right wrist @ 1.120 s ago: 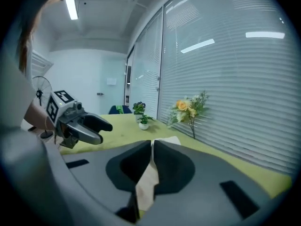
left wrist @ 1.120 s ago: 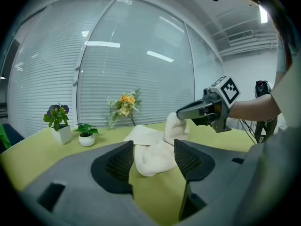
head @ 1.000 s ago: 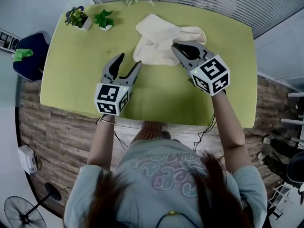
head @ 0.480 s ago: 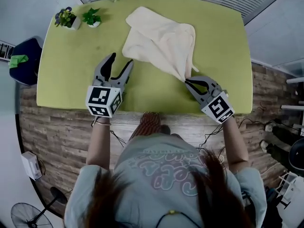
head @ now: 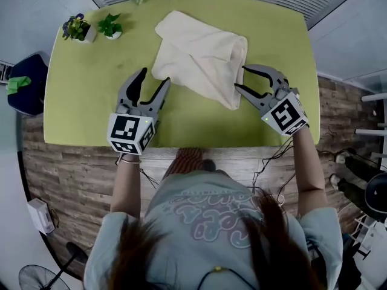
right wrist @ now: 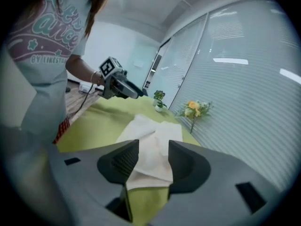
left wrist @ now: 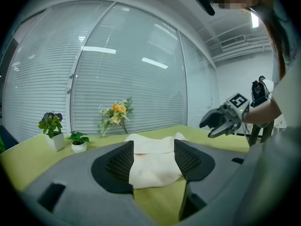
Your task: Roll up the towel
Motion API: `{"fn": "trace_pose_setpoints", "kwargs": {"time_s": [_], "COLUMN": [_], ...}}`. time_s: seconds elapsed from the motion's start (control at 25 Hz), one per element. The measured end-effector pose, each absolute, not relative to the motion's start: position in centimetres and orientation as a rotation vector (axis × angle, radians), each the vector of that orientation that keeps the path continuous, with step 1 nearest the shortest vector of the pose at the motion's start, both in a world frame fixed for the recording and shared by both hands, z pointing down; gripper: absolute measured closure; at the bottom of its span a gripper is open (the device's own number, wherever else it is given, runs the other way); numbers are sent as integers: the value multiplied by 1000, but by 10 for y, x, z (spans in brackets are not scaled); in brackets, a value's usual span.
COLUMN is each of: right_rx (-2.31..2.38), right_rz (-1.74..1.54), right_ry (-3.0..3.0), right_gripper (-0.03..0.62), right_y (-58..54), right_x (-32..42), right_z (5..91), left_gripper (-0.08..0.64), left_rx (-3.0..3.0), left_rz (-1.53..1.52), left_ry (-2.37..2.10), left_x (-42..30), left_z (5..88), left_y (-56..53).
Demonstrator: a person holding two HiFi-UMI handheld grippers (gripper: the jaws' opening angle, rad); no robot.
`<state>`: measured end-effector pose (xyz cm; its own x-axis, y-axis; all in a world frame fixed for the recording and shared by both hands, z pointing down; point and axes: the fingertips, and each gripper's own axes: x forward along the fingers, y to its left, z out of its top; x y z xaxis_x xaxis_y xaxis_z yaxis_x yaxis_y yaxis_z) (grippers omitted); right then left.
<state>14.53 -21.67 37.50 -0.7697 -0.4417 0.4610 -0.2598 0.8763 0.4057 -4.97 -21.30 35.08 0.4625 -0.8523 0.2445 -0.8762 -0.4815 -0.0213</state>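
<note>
Cream towel [head: 199, 56] rumpled on green worktop [head: 84, 101], left claw [head: 155, 77] wide at its near-left edge, right claw [head: 242, 79] just been opening, towel's right edge loose between its jaws.

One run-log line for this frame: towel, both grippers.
towel loosely folded on table, not rolled | left gripper open, empty, near towel's corner | right gripper jaws have just been opening, nothing clamped, towel edge at tips

Office-like room, blind-covered glass walls [left wrist: 117, 69], green table [head: 91, 101], small potted plants [head: 75, 28]
</note>
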Motion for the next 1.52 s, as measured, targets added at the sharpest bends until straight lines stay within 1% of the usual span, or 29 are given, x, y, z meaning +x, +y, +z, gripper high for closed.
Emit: {"fn": "trace_pose_setpoints", "kwargs": {"time_s": [0.2,0.24,0.32,0.48,0.68,0.8,0.96,1.16,1.2,1.28,1.36,1.52], "right_rx": [334,315,289,348,746,987,1200,1339,1338,1310,1318,1401], "right_rz": [-483,-502,-536,-513,-431,-321,-98,86,113,142,142,193], "right_ry": [-2352,-2319,-2290,-2380,-2447,-2429,-2366,-2117,-2087,-2079,-2114,-2298], "right_gripper": [407,425,569,574,574,574,574,571,559,425,417,417], "right_y": [-270,-275,-282,-310,-417,-485,-546,-573,-572,-567,-564,-545], "right_x": [102,97,90,85,112,135,162,205,211,214,215,208], "right_z": [412,420,425,399,359,354,377,439,449,460,452,405], "left_gripper": [311,311,311,310,311,311,311,311,311,311,311,311], "left_rx": [2640,2650,2667,2691,2694,2690,2689,2711,2726,2779,2843,2964], "left_rz": [323,324,328,324,270,269,318,412,446,547,723,1189], "left_ry": [-1482,-1470,-1448,-1421,-1416,-1414,-1412,-1393,-1377,-1320,-1252,-1119], "left_x": [-46,-46,-48,-57,-68,-72,-77,-77,-73,-60,-41,-4], "left_z": [346,346,345,340,330,331,342,354,358,370,389,425], "left_y": [-235,-239,-249,-267,-288,-299,-310,-340,-350,-371,-396,-441]}}
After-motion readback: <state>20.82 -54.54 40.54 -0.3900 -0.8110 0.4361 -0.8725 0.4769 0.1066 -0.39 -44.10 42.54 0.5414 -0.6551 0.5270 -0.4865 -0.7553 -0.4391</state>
